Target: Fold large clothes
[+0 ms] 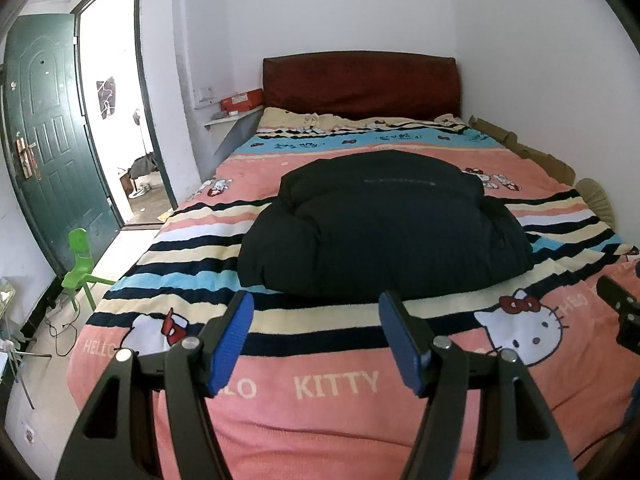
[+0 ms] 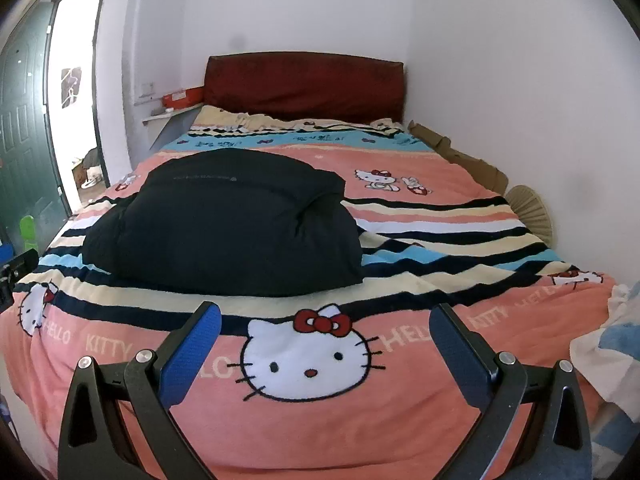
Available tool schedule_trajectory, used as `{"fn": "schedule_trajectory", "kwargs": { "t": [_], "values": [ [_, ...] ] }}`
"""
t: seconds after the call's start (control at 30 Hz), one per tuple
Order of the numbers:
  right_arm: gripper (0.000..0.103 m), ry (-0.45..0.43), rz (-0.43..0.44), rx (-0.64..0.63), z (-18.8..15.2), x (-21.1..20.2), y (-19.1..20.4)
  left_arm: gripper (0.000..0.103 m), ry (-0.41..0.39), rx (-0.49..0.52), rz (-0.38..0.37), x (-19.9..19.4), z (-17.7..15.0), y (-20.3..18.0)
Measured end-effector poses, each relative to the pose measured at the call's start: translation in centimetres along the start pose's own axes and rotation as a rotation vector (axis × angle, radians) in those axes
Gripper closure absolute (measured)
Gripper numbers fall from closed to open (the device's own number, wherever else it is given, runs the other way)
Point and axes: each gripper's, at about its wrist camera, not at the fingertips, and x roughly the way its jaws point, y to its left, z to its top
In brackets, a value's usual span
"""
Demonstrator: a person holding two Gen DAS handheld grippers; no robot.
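A black padded jacket (image 1: 380, 224) lies folded into a thick bundle on the striped Hello Kitty blanket (image 1: 336, 384) in the middle of the bed; it also shows in the right wrist view (image 2: 224, 228). My left gripper (image 1: 316, 304) is open and empty, just short of the jacket's near edge. My right gripper (image 2: 326, 314) is open and empty, above the blanket (image 2: 440, 240) to the right of the jacket's near corner. The right gripper's body shows at the right edge of the left wrist view (image 1: 620, 312).
A dark red headboard (image 1: 360, 84) stands at the far end against the white wall. An open green door (image 1: 48, 140) and a green plastic chair (image 1: 80, 268) are left of the bed. A straw fan (image 2: 532, 208) and cardboard (image 2: 460, 156) lie along the right wall.
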Motion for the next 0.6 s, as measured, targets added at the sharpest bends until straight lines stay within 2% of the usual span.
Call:
{"fn": "schedule_trajectory", "kwargs": {
  "t": [0.6],
  "values": [
    [0.001,-0.003,-0.011,-0.006,0.0,-0.46,0.06,0.04,0.004,0.006,-0.005,0.21,-0.16,0.14]
  ]
}}
